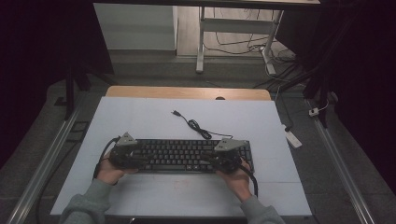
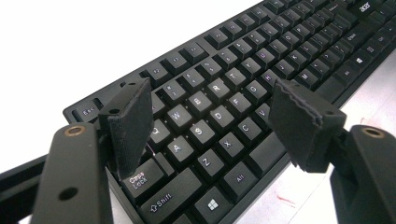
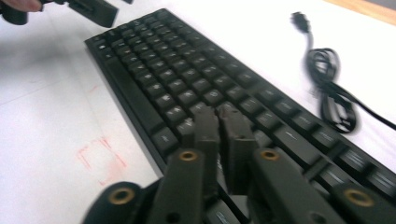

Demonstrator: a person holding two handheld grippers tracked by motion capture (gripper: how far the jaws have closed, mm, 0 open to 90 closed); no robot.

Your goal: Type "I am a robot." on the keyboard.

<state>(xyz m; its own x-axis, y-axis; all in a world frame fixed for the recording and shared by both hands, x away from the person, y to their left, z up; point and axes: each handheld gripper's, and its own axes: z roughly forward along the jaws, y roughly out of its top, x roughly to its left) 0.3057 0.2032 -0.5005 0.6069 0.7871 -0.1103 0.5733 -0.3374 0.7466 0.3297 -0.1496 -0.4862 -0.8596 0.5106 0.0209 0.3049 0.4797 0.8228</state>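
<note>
A black keyboard (image 1: 187,155) lies flat on the white board, and its cable (image 1: 192,124) coils behind it and ends in a loose USB plug. My left gripper (image 1: 142,162) hovers over the keyboard's left end. In the left gripper view it (image 2: 217,121) is open, its pads spread above the letter keys (image 2: 201,128) with nothing between them. My right gripper (image 1: 208,161) is over the keyboard's right part. The right gripper view has it (image 3: 219,116) shut, jaws pressed together, tips down at the keys (image 3: 187,95). The cable (image 3: 332,93) lies beyond.
The white board (image 1: 140,116) covers a wooden table whose far edge (image 1: 187,92) shows. A faint red mark (image 1: 181,185) sits on the board in front of the keyboard. A power strip (image 1: 293,138) and cables lie on the floor at right.
</note>
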